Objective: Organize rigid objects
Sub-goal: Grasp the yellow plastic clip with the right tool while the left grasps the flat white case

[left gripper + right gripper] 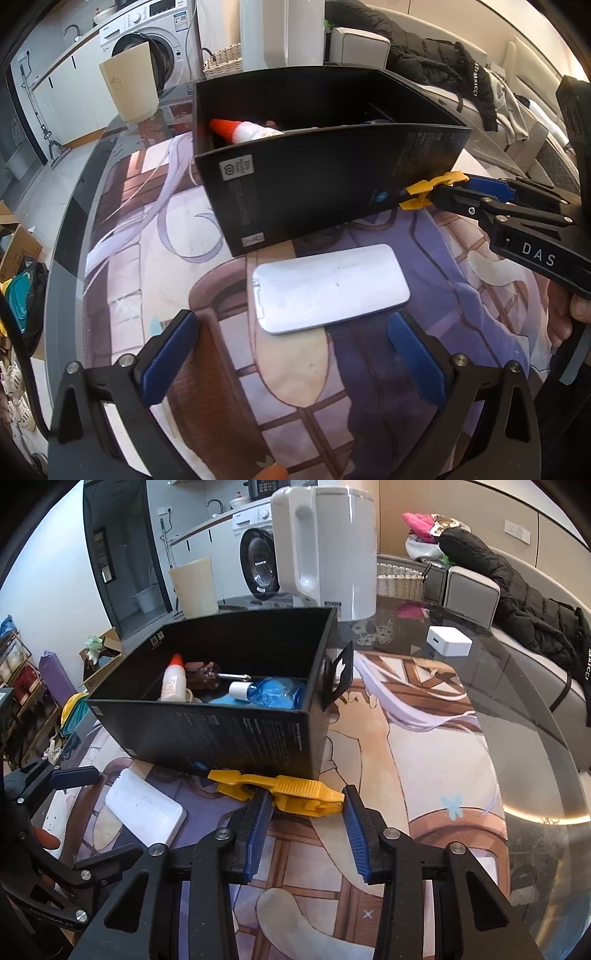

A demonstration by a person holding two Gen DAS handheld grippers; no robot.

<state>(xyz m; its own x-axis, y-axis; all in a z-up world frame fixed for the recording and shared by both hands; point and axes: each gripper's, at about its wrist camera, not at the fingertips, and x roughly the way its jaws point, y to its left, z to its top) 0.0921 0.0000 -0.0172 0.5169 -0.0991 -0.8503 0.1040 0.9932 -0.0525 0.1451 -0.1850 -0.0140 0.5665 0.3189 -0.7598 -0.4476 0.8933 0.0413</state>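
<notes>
A black open box [314,177] [229,734] stands on the printed table mat. Inside it lie a white glue bottle with an orange cap [173,682] [240,131], a brown-handled screwdriver [207,674] and a blue bottle [269,694]. A flat silver-white case [330,288] [146,808] lies on the mat in front of the box. My left gripper [291,343] is open, just short of the case. A yellow clip [280,792] [432,190] lies at the box's foot. My right gripper [306,805] is open around the clip, its pads on both sides.
A white kettle [332,546] and a cream cup [194,587] stand behind the box. A small white charger cube [448,640] sits at the back right. A black jacket [517,598] lies on the sofa beyond the round table's edge [546,812].
</notes>
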